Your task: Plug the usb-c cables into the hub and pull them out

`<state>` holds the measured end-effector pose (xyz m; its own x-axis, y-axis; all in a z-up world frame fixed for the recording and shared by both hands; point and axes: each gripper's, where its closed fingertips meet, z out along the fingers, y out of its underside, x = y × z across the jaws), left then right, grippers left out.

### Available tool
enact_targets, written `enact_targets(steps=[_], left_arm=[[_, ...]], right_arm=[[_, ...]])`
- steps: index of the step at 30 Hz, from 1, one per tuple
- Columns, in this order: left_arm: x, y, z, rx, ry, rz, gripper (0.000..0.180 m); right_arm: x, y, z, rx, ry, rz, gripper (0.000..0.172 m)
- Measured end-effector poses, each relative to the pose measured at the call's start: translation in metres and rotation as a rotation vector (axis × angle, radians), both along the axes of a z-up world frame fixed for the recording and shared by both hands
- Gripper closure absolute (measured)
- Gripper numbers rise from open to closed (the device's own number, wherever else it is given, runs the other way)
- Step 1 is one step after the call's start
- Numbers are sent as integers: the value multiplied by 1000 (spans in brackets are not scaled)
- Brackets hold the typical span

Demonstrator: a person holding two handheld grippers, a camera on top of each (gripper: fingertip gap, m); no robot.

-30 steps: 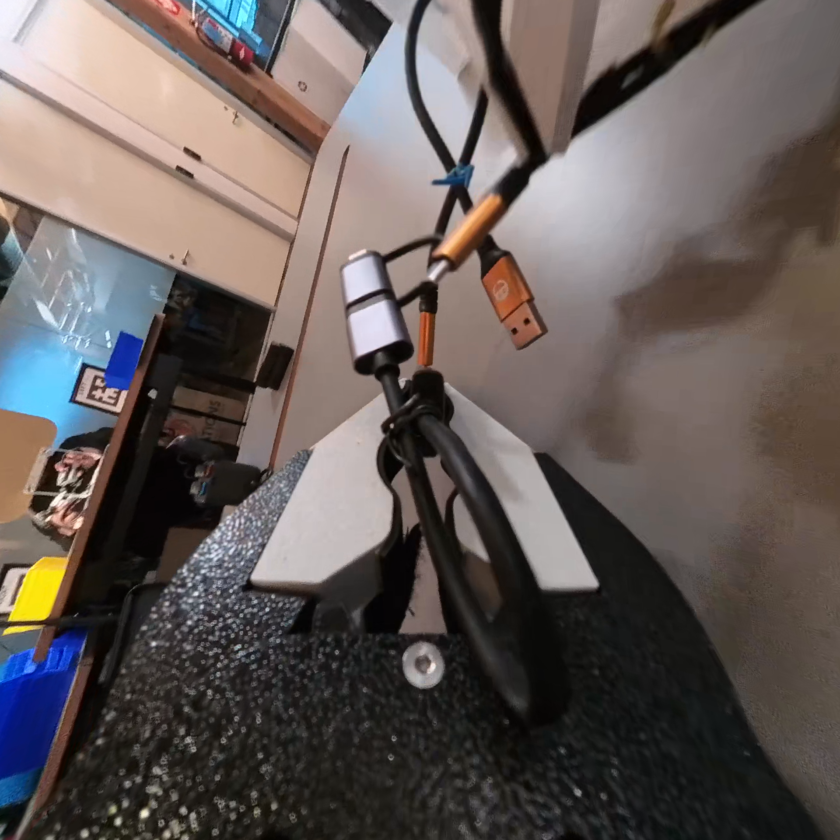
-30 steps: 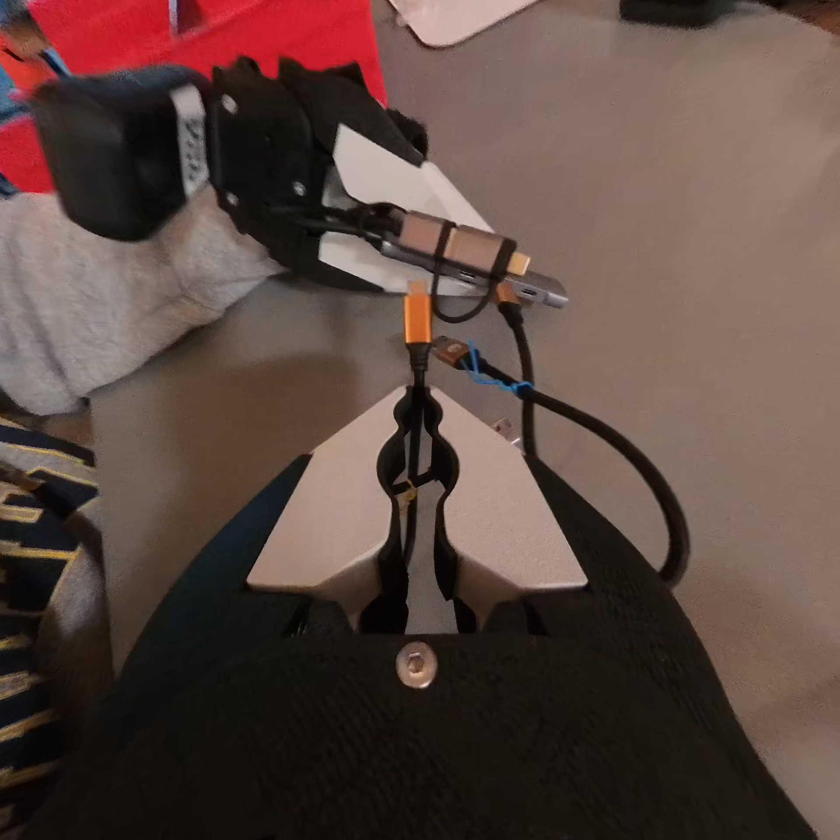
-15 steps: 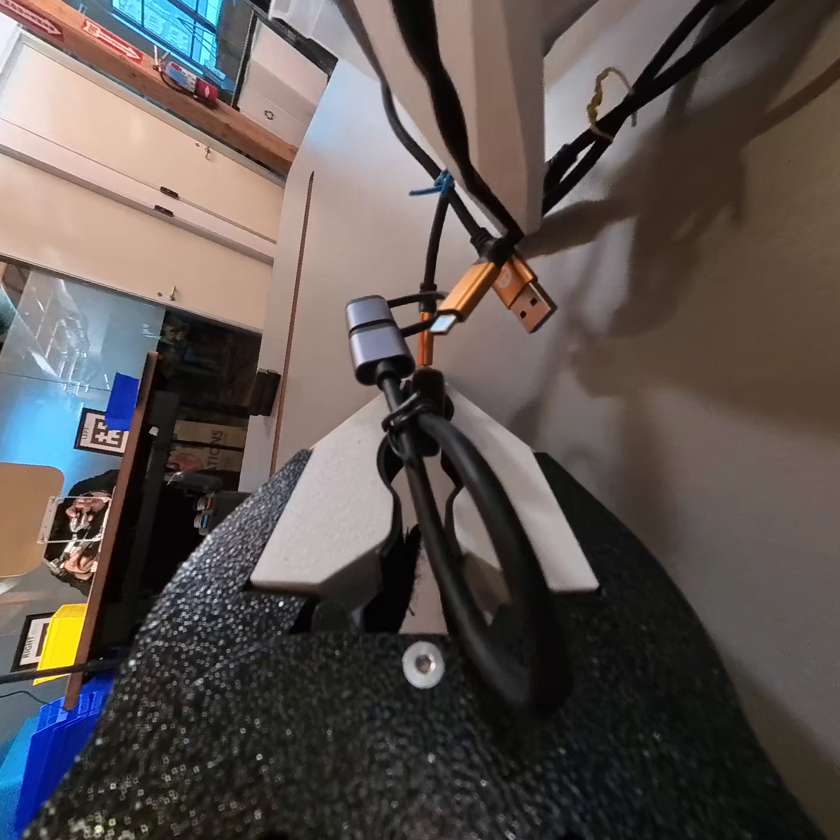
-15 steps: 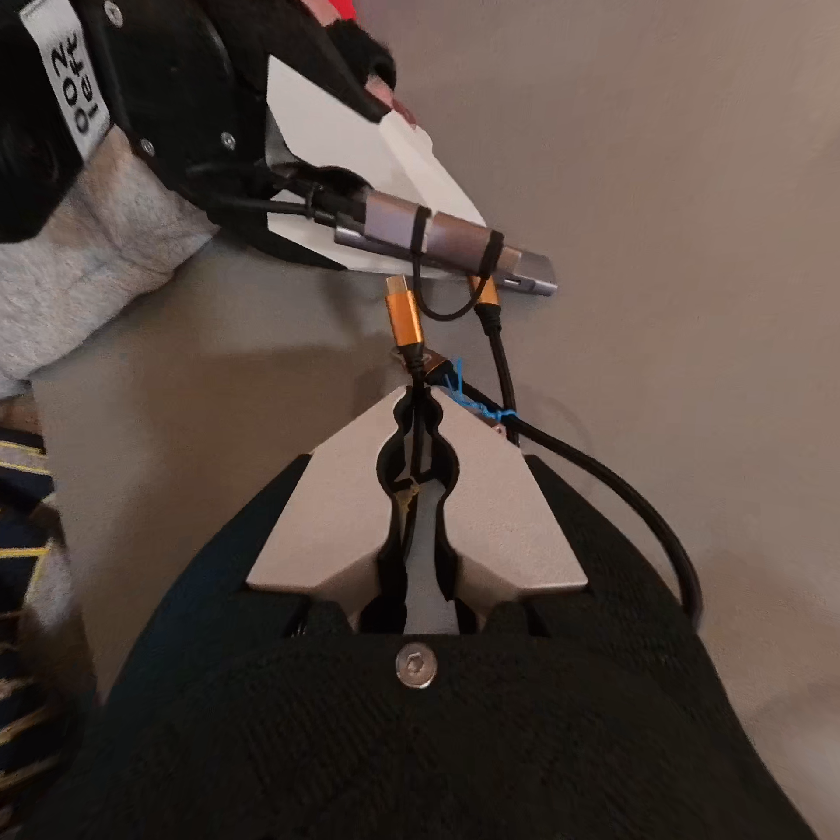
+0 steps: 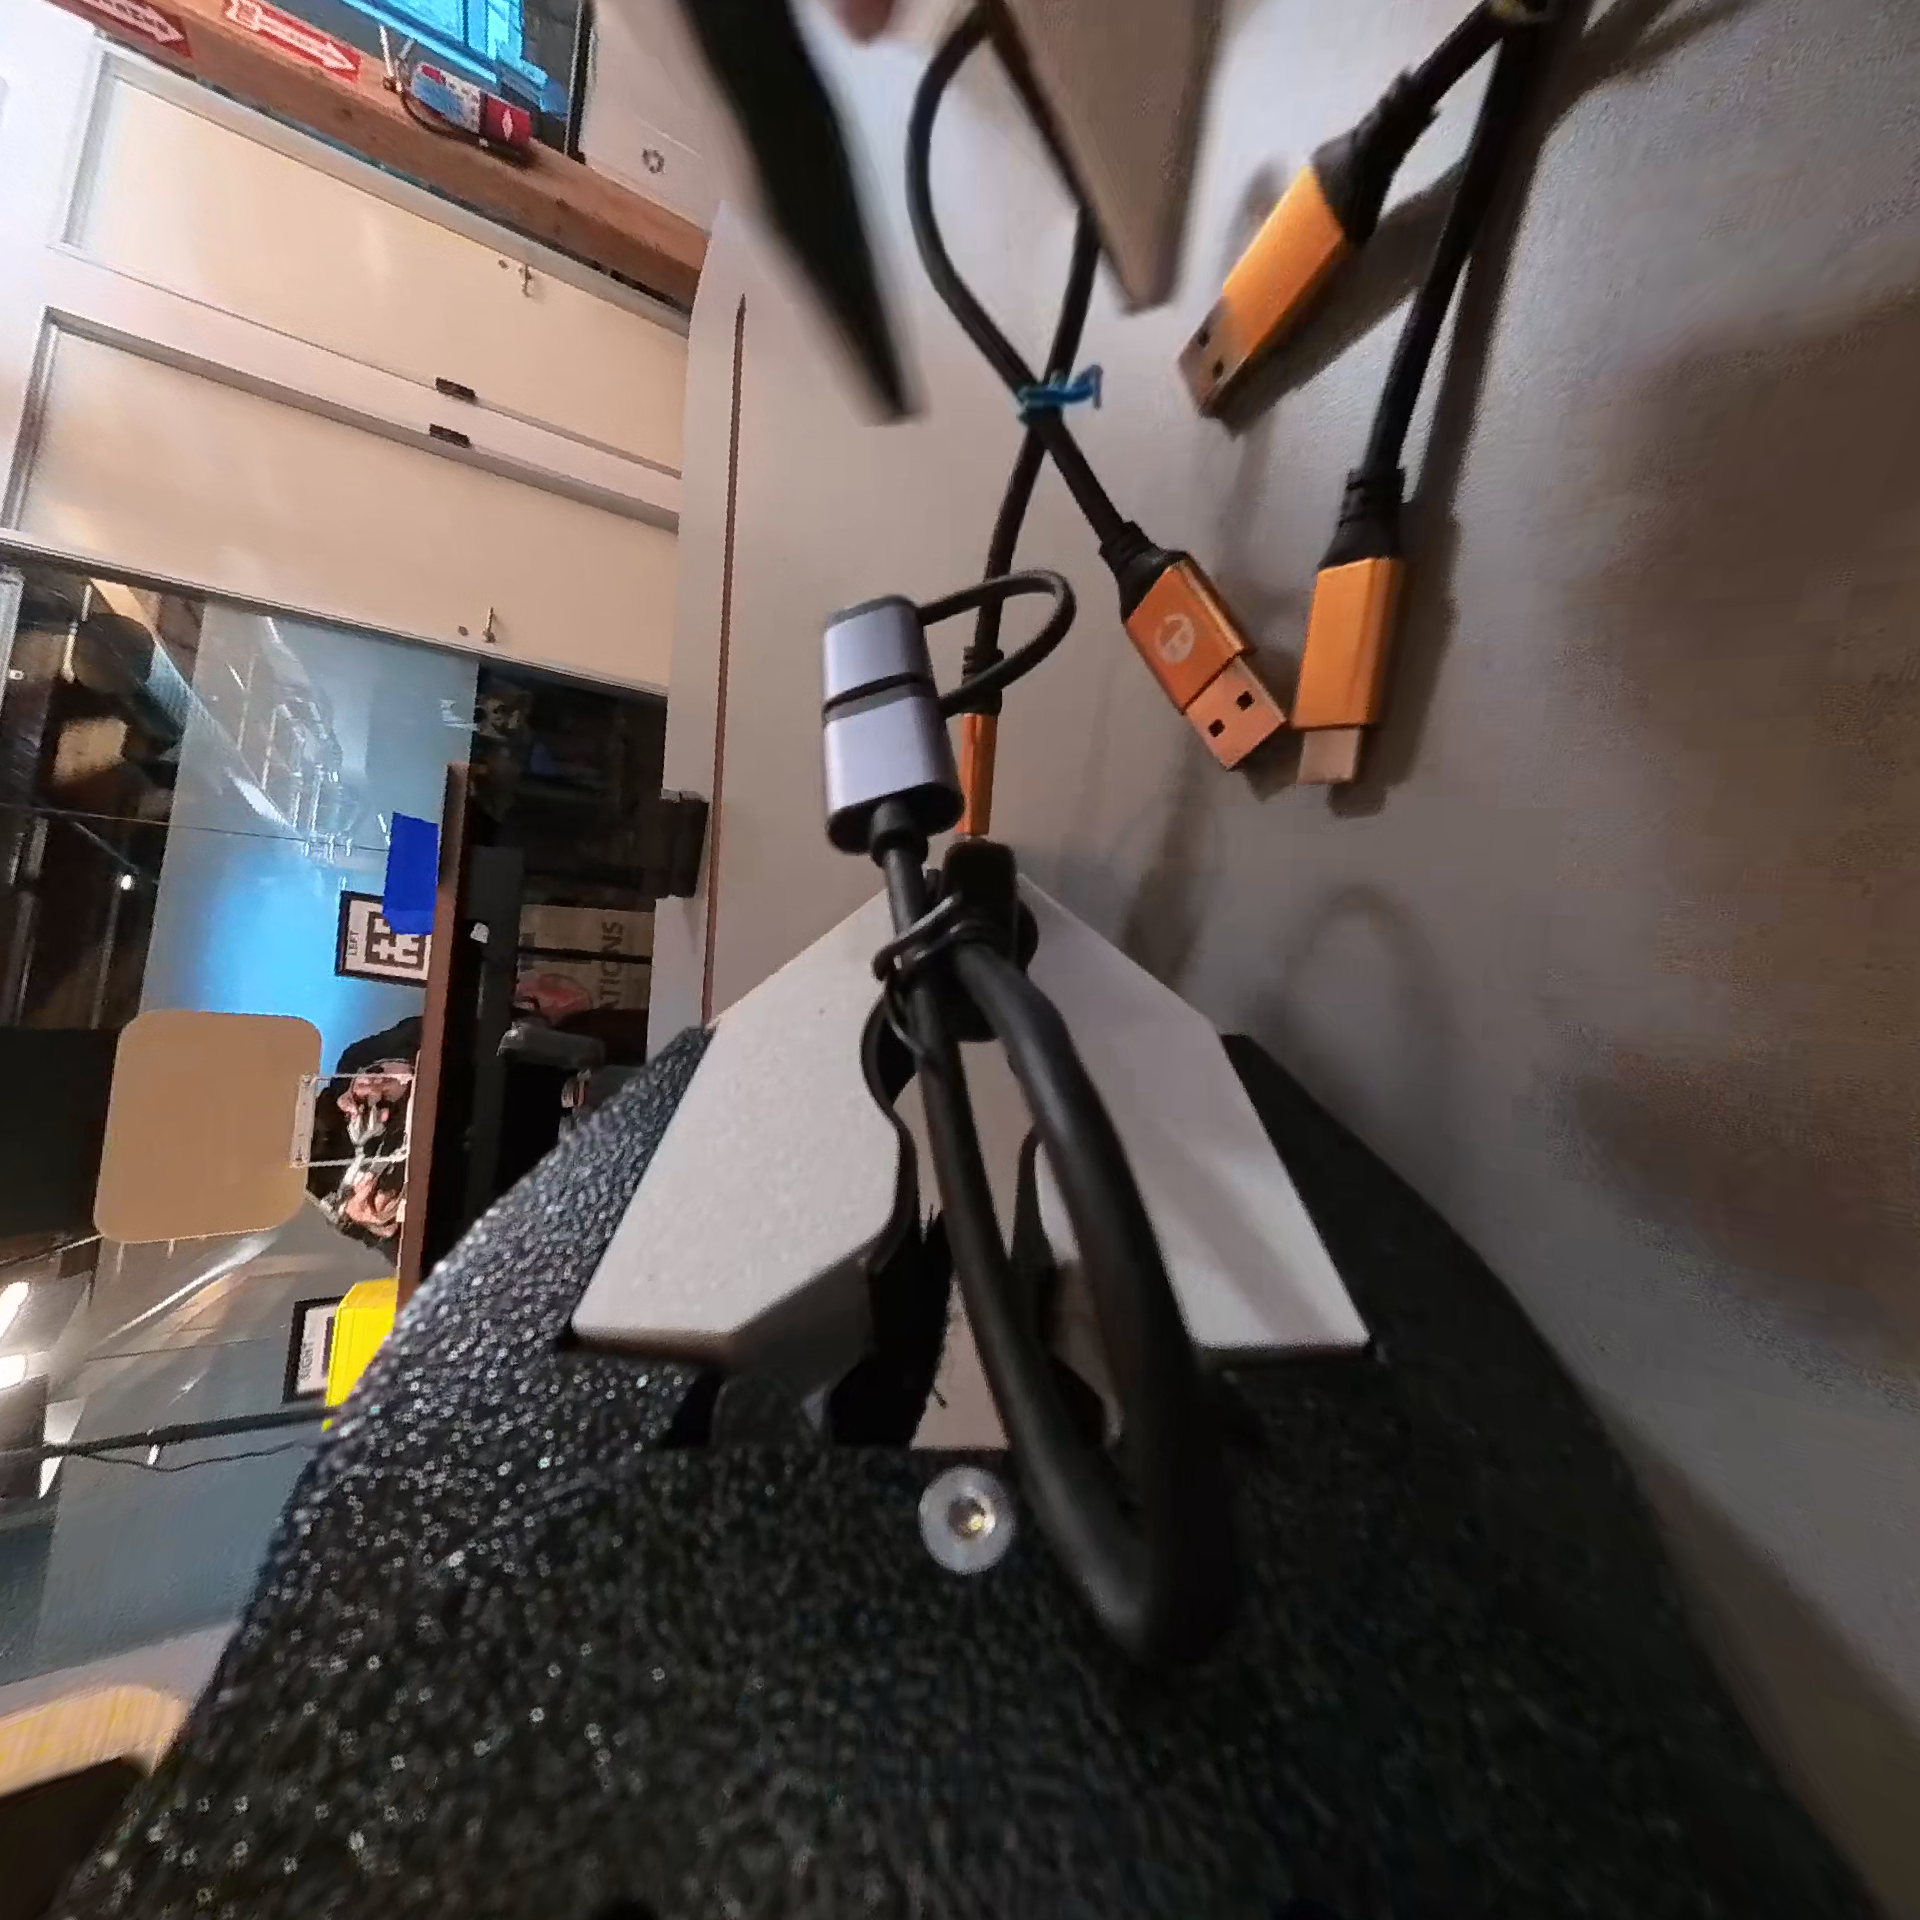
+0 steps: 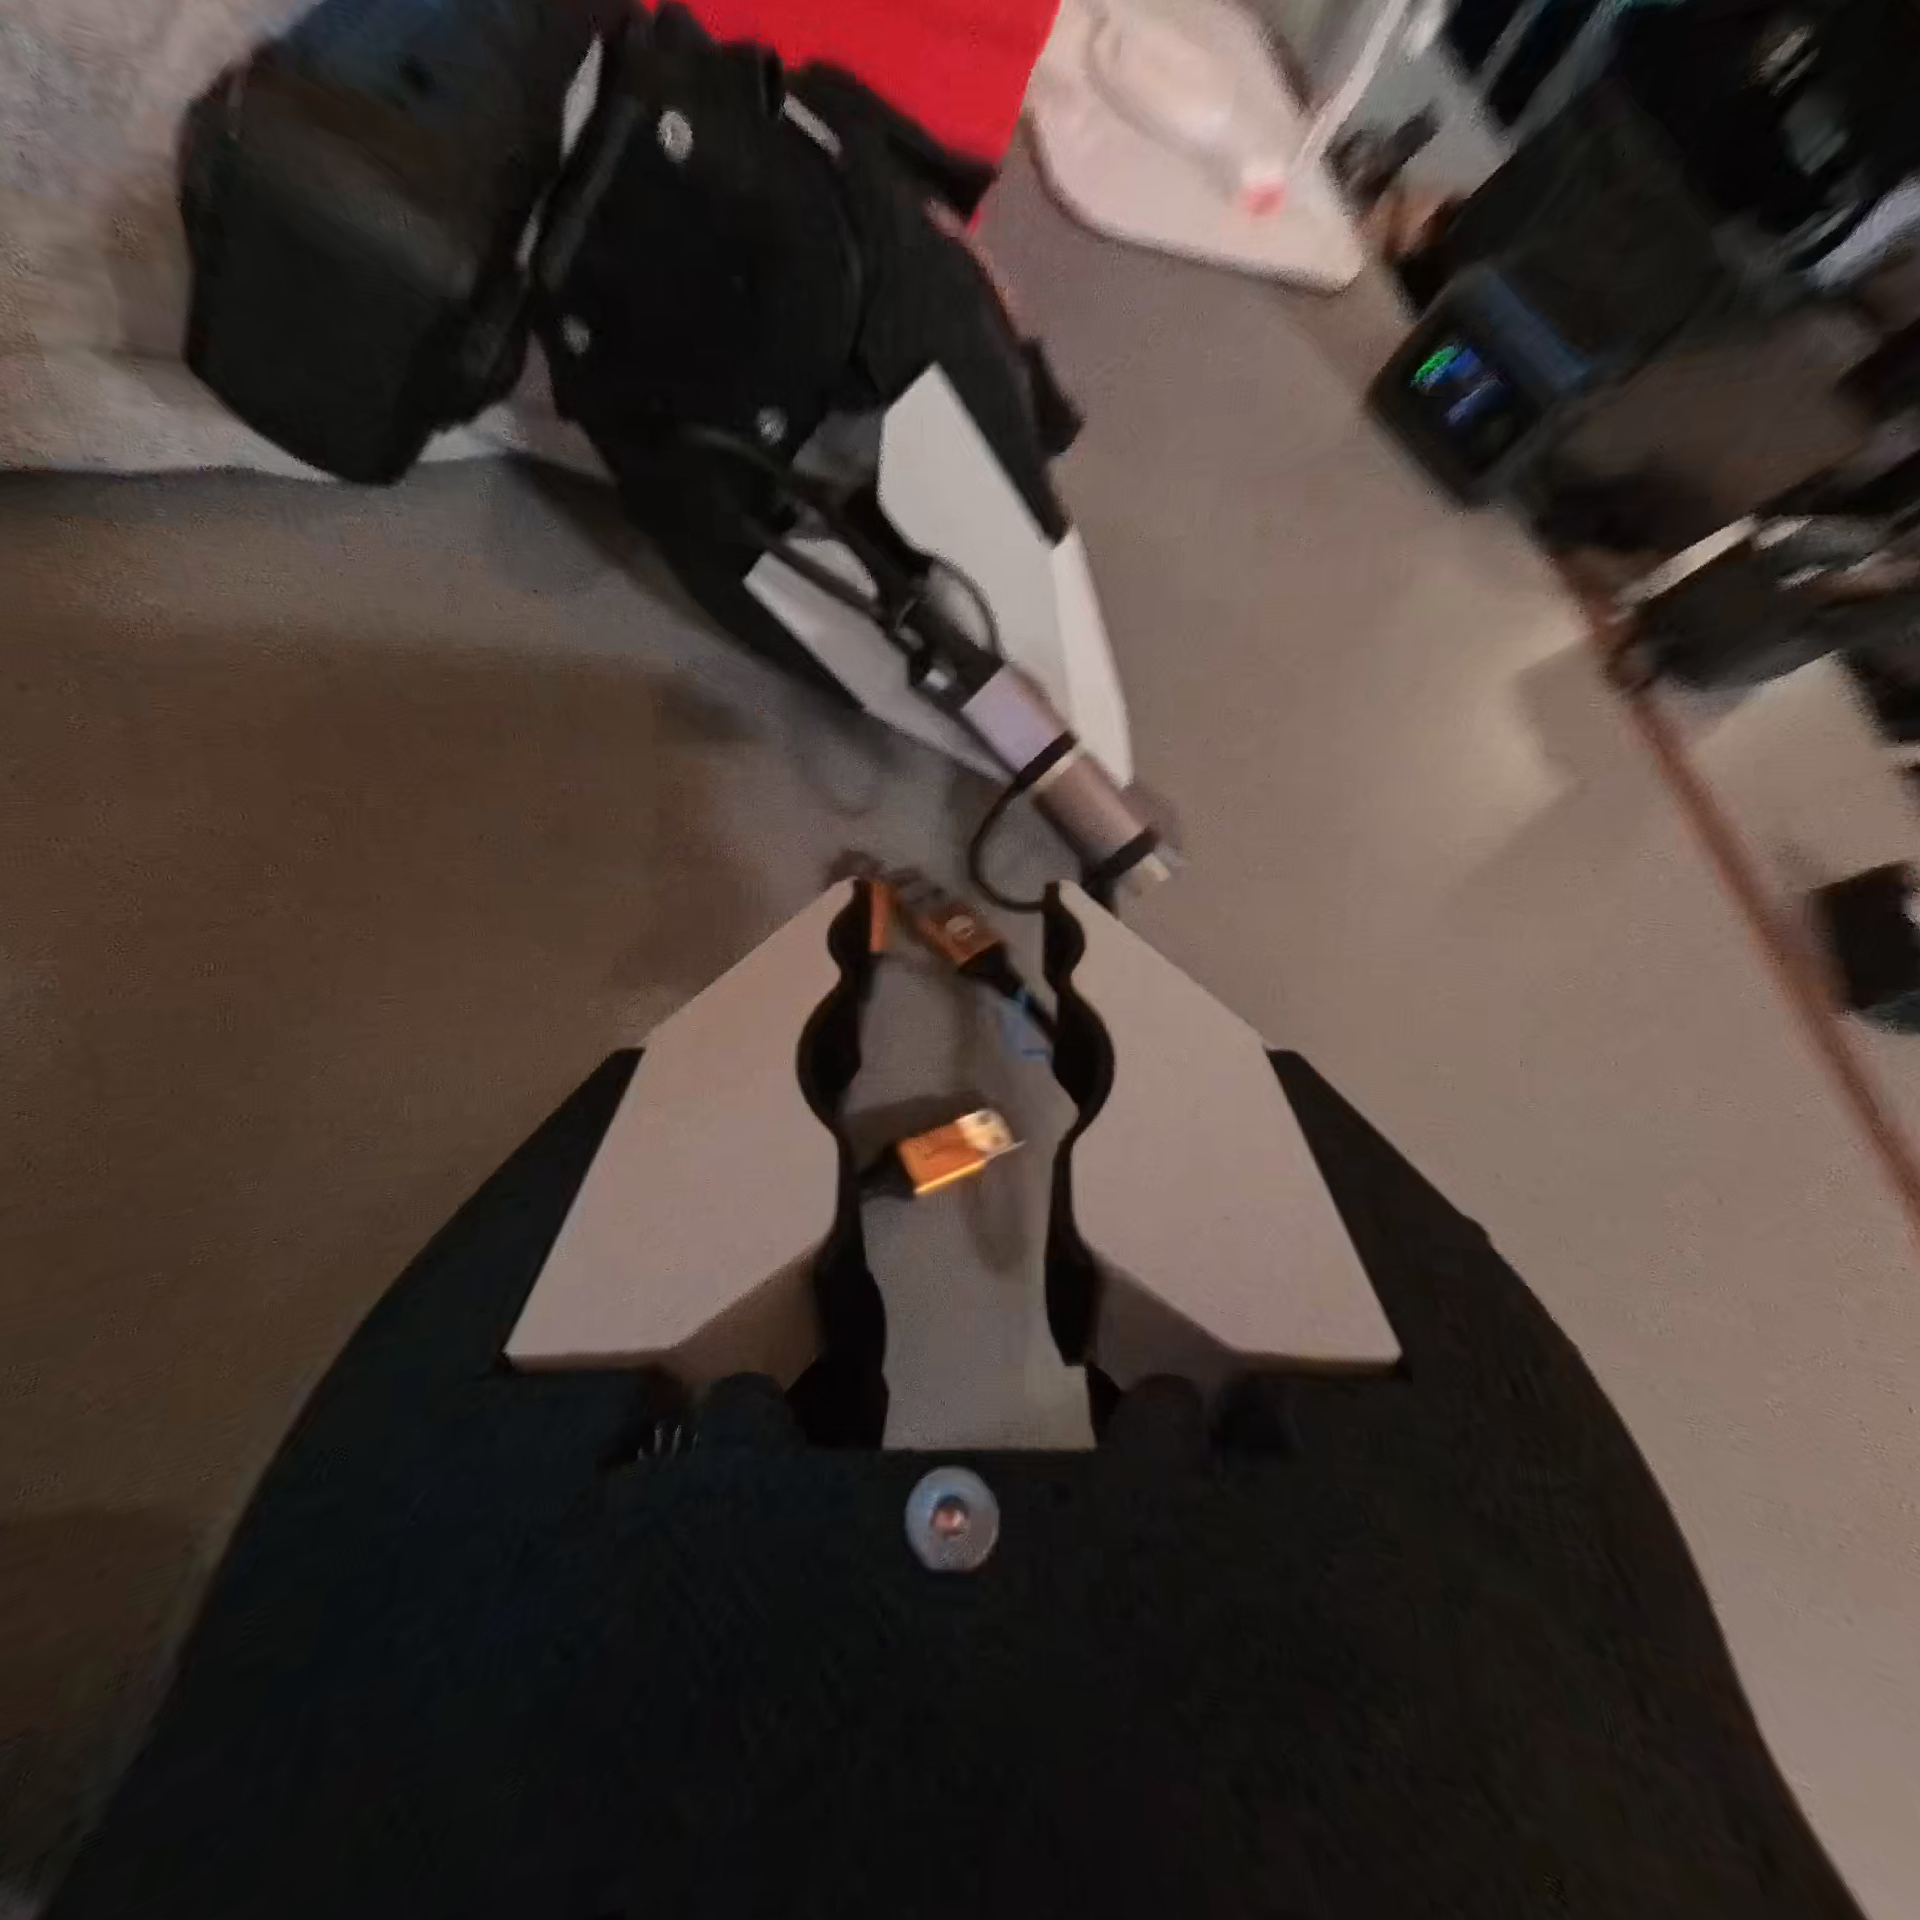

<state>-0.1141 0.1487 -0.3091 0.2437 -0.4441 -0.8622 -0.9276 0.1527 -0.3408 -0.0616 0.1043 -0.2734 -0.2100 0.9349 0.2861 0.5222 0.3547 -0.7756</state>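
Currently the left gripper (image 5: 961, 883) is clamped on the hub's black cable, the grey metal hub (image 5: 883, 717) projecting past its fingertips above the bench. The right gripper (image 6: 951, 894) stands apart and empty. Orange-shelled plugs (image 6: 945, 1155) lie loose on the matte grey bench (image 6: 312, 831). Risk: the smooth round cable could slip or twist in the grip, misaligning the ports.
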Motion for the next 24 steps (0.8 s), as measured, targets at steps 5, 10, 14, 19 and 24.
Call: enact_targets(steps=[5,10,14,19,24], left_arm=[[5,-2,7,63,53,-27,172],[14,-6,21,214,186,-56,173],[5,0,19,203,182,7,171],[-9,6,27,152,7,116,172],[-10,6,12,37,-55,109,170]], right_arm=[[-16,-1,9,244,114,20,110],[-21,0,-6,280,54,19,120],[-16,0,-9,272,41,34,150],[-19,-1,-8,291,73,45,160],[-22,13,-6,337,73,-37,160]])
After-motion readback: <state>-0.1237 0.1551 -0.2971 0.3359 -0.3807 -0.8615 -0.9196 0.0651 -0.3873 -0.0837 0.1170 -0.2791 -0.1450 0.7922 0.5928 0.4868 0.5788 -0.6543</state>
